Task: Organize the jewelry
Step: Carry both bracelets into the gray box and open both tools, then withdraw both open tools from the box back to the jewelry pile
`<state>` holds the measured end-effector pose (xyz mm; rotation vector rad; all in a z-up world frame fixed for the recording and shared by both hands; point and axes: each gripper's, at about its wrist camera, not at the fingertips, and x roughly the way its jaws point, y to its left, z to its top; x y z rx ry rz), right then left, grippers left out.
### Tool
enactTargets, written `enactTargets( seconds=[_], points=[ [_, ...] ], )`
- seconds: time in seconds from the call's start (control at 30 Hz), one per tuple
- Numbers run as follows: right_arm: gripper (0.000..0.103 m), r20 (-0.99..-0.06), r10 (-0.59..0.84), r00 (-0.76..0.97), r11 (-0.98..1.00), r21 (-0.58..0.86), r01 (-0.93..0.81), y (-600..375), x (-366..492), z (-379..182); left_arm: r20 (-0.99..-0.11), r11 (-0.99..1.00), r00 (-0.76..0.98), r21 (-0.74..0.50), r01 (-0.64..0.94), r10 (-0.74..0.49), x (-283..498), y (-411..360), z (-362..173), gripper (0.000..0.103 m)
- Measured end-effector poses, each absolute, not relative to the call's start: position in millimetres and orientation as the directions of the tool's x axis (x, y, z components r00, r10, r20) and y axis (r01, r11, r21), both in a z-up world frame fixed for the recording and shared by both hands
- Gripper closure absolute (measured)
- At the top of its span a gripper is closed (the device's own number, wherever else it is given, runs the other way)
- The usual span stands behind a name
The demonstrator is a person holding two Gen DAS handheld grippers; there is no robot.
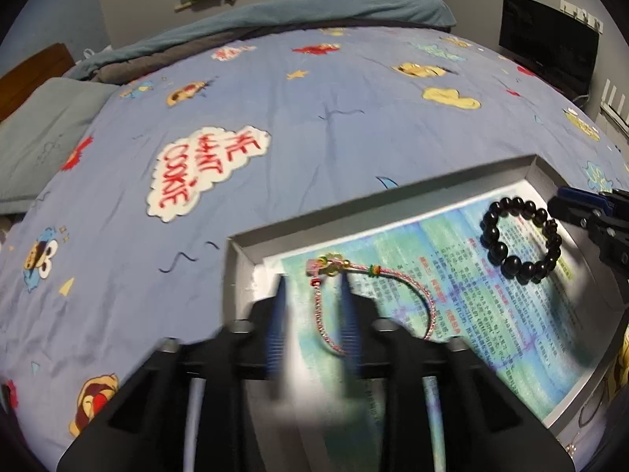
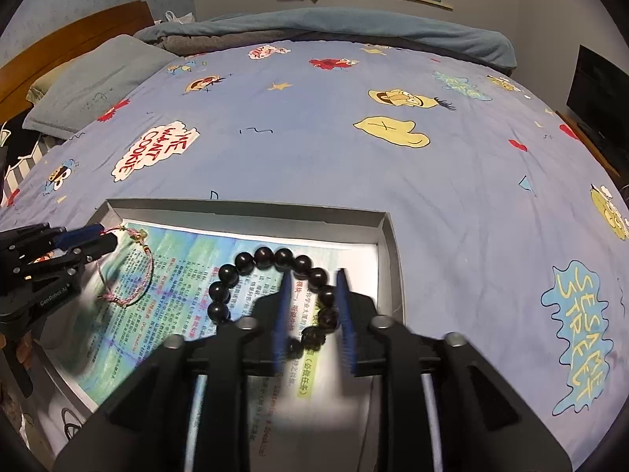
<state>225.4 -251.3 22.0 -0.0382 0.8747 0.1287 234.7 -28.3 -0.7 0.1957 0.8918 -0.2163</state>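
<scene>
A grey shallow box [image 1: 393, 190] [image 2: 243, 208] lined with a printed paper sheet lies on the bed. A pink cord bracelet [image 1: 393, 273] [image 2: 135, 275] with a gold charm lies in its left part. A black bead bracelet [image 1: 511, 261] [image 2: 267, 257] lies in its right part. My left gripper [image 1: 312, 281] is open, its fingers straddling the knotted end of the cord bracelet. My right gripper [image 2: 314, 275] is open, its fingers straddling the right side of the bead bracelet. Each gripper shows in the other view: the right [image 1: 582, 212], the left [image 2: 98, 240].
The bed [image 1: 314, 98] has a blue cartoon-print sheet. A grey pillow [image 2: 90, 82] and a wooden headboard [image 2: 70, 35] are at the far left. A rolled blanket [image 2: 334, 31] lies along the far edge. A dark TV [image 1: 550, 43] stands at the right.
</scene>
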Motion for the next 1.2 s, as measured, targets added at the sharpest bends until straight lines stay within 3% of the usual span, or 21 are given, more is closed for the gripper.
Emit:
enactTargets(
  seconds=[0.1, 0.2, 0.27, 0.37, 0.57, 0.63, 1.2],
  points=[
    [0.066, -0.757, 0.099, 0.646, 0.991, 0.018, -0.131, -252, 220, 27, -0.778, 0.962, 0.618, 0.072, 0.264, -0.112, 232, -26, 5, 0.062],
    [0.049, -0.737, 0.113, 0.666, 0.991, 0.032, -0.133, -255, 212, 35, -0.759, 0.964, 0.639, 0.062, 0.259, -0.123, 226, -23, 13, 0.044],
    [0.047, -0.722, 0.127, 0.68, 0.99, 0.046, -0.136, -257, 206, 41, -0.747, 0.965, 0.652, 0.054, 0.257, -0.132, 222, -21, 18, 0.036],
    [0.044, -0.705, 0.146, 0.694, 0.988, 0.075, -0.132, -263, 196, 49, -0.735, 0.968, 0.664, 0.043, 0.249, -0.138, 214, -19, 24, 0.031],
    [0.017, -0.678, 0.159, 0.718, 0.987, 0.106, -0.119, -276, 171, 60, -0.691, 0.966, 0.709, 0.062, 0.252, -0.14, 185, -19, 39, 0.013],
    [0.005, -0.668, 0.152, 0.729, 0.988, 0.1, -0.115, -280, 161, 62, -0.684, 0.965, 0.714, 0.055, 0.255, -0.15, 177, -17, 42, 0.012],
    [0.005, -0.632, 0.131, 0.764, 0.991, 0.055, -0.124, -289, 99, 63, -0.638, 0.961, 0.744, 0.026, 0.275, -0.196, 109, 5, 55, 0.009]
  ],
)
